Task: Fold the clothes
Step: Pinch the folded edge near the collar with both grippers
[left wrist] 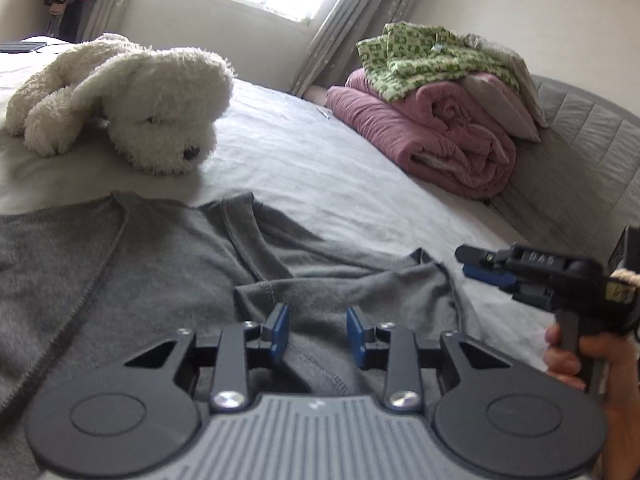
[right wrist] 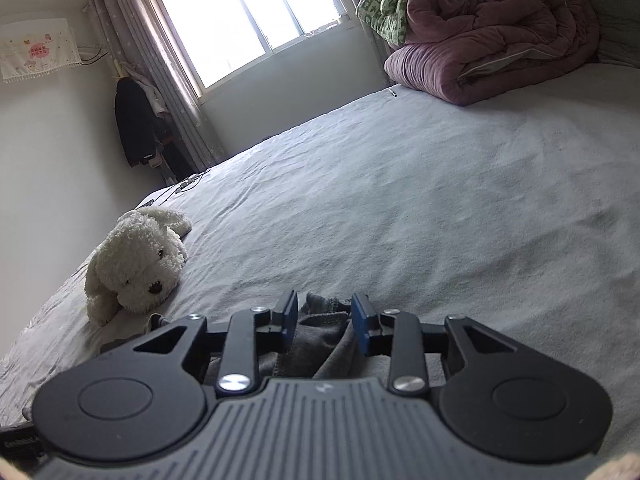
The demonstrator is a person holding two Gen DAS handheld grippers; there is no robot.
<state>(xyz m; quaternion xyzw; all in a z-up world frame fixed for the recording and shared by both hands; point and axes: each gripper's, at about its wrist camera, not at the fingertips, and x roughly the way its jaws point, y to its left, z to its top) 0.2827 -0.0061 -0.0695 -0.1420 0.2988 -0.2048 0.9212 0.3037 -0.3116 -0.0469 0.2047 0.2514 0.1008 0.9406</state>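
While the grey top lies half spread on the bed, its body flat to my left and a rumpled flap of it bunched towards the right, both pairs of my jaws stand apart and grip nothing. My left gripper hovers over a hemmed fold, with cloth showing in the gap but neither blue pad pressing on it. My right gripper is above the bunched edge near the garment's right end; grey folds rise between its pads (one fold may brush the right pad, I cannot tell for sure), yet I judge it loose too.

The step in hand, as I read it, is to take fresh hold of that crumpled side and lay it flat or fold it across. To do it well I should pick one layer only, at a seam or hem, so the flap does not drag the body with it. Both grips should sit on the same edge, well apart, so the cloth hangs taut between them. I would close firmly before lifting, raise just clear of the bed, and carry the edge over in one level sweep.

The plush dog lies just beyond the collar, so I should keep the fold short of it. The pink quilt is well apart and no trouble.
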